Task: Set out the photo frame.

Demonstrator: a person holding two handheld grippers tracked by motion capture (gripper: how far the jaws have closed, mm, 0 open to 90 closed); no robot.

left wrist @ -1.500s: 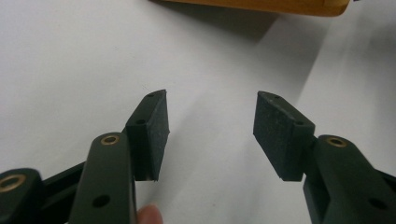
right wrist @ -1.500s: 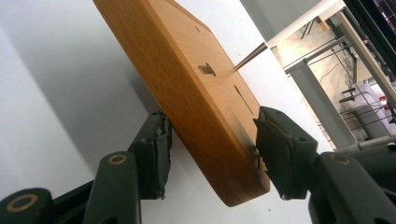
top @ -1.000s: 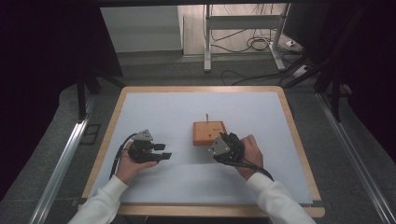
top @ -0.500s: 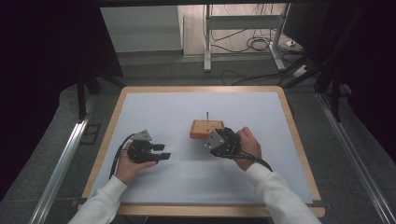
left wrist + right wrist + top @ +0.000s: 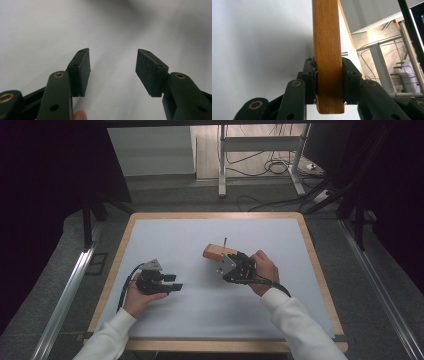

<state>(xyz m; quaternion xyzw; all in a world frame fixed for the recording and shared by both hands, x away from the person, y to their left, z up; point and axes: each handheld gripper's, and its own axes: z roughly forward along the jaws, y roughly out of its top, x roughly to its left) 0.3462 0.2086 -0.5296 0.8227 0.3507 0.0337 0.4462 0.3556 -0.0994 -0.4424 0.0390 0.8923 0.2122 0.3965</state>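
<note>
The right tongs are pinching a wooden block, their jaws having just been closing with the block between them, and in the right gripper view both pads are pressing flat against the block's two broad faces. In the high view the block is sitting near the centre of the worktop, sticking out of the tongs toward ten o'clock, with a thin dark pin rising from its top; whether the block is resting on the surface or hanging just above it is hard to make out. The near end of the block is being covered by the grey plate and the right hand. The left tongs are standing spread with nothing between the pads, hovering over bare surface, and in the high view they are lying at about eight o'clock from the block, well apart from it, pointing toward three o'clock. A fingertip is being cut off at the bottom edge of the left gripper view. The worktop is showing a pale sheet inside a light wooden rim. Beyond it, at twelve o'clock, a grey floor, loose cables and a metal frame are showing; the sides of the room are lying in darkness.
</note>
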